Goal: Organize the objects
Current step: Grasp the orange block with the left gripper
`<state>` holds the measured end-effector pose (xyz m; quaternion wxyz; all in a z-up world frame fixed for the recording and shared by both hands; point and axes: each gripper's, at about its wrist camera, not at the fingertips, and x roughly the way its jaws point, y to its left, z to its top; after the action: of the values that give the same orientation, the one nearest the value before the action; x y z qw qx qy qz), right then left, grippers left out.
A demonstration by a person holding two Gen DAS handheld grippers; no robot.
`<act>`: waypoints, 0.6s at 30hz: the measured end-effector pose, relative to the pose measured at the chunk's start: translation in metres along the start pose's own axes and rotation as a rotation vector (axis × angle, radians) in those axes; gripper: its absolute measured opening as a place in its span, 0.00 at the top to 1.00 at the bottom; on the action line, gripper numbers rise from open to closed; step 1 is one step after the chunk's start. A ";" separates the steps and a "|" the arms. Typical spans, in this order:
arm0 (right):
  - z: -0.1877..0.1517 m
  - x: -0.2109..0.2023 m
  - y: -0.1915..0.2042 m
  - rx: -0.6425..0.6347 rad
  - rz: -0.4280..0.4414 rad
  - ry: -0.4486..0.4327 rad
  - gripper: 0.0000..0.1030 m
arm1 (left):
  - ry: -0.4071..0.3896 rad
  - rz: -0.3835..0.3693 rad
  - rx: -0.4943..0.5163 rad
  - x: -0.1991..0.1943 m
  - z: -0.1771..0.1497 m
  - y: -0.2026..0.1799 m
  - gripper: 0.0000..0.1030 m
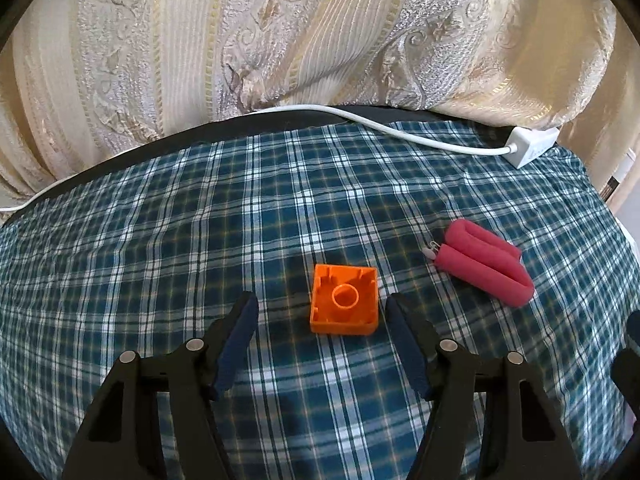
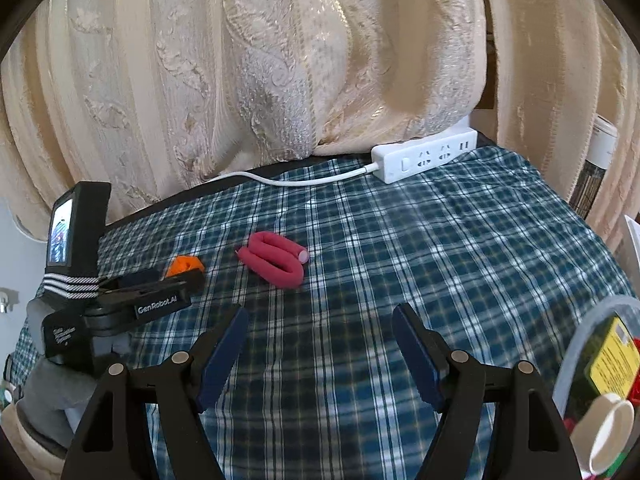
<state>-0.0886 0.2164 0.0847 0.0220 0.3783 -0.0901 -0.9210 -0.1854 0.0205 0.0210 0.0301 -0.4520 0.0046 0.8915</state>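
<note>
An orange toy brick (image 1: 344, 300) lies upside down on the checked cloth (image 1: 200, 220), its hollow underside up. My left gripper (image 1: 320, 308) stands open around it, the blue pads (image 1: 240, 340) apart from its sides. A folded pink foam roller (image 1: 486, 266) lies to the brick's right. In the right wrist view the pink foam roller (image 2: 276, 260) lies ahead of my open right gripper (image 2: 318, 320), which holds nothing. The orange brick (image 2: 184, 266) shows partly behind the left gripper's body at the left.
A white power strip (image 2: 424, 156) with its cable (image 1: 360, 118) lies along the table's far edge, in front of a cream patterned curtain (image 1: 280, 40). A clear container (image 2: 600, 380) with a white tape roll and coloured items stands at the near right.
</note>
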 end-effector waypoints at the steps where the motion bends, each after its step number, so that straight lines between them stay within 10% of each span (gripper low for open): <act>1: 0.002 0.003 0.000 0.002 0.005 0.001 0.24 | 0.001 -0.003 0.002 0.001 0.000 0.000 0.41; 11: 0.016 0.041 0.014 -0.040 0.032 0.020 0.24 | 0.000 -0.032 0.036 0.006 0.000 -0.004 0.67; 18: 0.022 0.070 0.027 -0.117 0.038 0.058 0.24 | -0.023 -0.035 0.026 -0.004 0.002 -0.002 0.69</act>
<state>-0.1550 0.1852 0.0567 0.0640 0.4013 -0.0427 -0.9127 -0.1850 0.0221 0.0253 0.0515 -0.4410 0.0079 0.8960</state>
